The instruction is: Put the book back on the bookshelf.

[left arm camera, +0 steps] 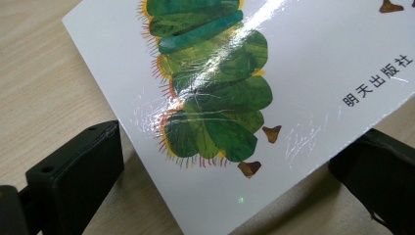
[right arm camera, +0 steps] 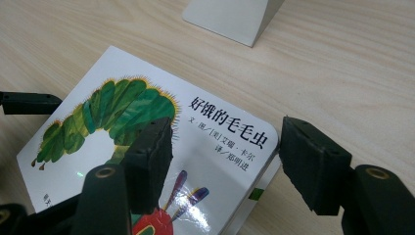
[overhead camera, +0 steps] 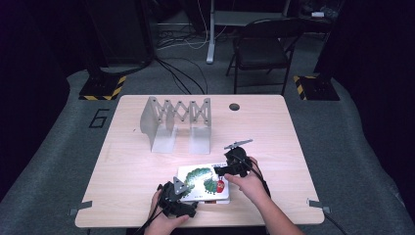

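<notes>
Pale wooden desk carries the caterpillar book near its front edge; the right hand-held gripper straddles its corner, open, the left hand-held gripper likewise open around the opposite corner.

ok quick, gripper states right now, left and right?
Left gripper: open, jaws straddle a corner of the book, pads not pressing it.
Right gripper: open, one jaw over the cover, one off the edge; no grip.

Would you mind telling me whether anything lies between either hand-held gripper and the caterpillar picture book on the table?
Nothing visible does. The left hand-held gripper has a corner of the book between its jaws, and the right hand-held gripper straddles another corner, with bare table around them. The folding bookstand stands well behind.
</notes>
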The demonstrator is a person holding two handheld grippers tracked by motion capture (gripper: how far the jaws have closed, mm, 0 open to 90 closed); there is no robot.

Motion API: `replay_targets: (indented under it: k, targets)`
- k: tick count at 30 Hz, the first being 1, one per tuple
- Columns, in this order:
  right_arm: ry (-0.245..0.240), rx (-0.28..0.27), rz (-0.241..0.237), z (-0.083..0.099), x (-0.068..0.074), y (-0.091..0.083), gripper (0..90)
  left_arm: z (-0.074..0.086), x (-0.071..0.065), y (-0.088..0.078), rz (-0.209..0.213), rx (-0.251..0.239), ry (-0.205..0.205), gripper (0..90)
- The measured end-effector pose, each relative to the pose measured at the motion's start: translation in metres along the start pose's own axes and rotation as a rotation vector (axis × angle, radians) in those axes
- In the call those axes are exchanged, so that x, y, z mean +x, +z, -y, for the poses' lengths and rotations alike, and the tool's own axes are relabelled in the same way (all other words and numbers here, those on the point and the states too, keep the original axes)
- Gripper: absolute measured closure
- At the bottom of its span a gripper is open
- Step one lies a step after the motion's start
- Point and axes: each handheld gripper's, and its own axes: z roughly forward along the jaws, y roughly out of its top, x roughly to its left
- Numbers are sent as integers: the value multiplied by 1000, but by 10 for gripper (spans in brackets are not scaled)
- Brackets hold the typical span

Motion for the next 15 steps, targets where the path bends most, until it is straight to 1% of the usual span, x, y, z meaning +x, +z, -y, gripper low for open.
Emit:
replay_targets:
  k: [1, 3, 4, 7, 8, 9, 10, 12, 13, 15]
  targets:
    - [-7, 2, 0, 0, -1, 0, 370, 0, 0, 0, 5, 2, -1, 0]
    - [-5, 0, -3, 0, -1, -1, 370, 0, 0, -1, 3, 5, 2, 0]
    - [2, 1, -11, 0, -1, -1, 371, 0, -1, 0, -12, -3, 7, 0]
    - [3, 0, -15, 0, -1, -1, 373, 0, -3, -1, -32, -19, 43, 2]
    - [2, 0, -19, 0, -1, -1, 374, 0, -4, -2, -47, -26, 52, 2]
    - [-8, -8, -18, 0, -1, 0, 374, 0, -5, -2, -45, -29, 53, 2]
    - [-3, -5, -22, 0, 0, -1, 375, 0, -6, -2, -51, -31, 60, 3]
    - [-9, -7, -28, 0, 0, 0, 374, 0, -6, -2, -49, -28, 70, 3]
    - [-8, -7, -28, 0, 0, 0, 375, 0, -7, -2, -63, -34, 71, 4]
    - [-6, -5, -32, 0, -1, 0, 374, 0, -8, -3, -63, -41, 82, 9]
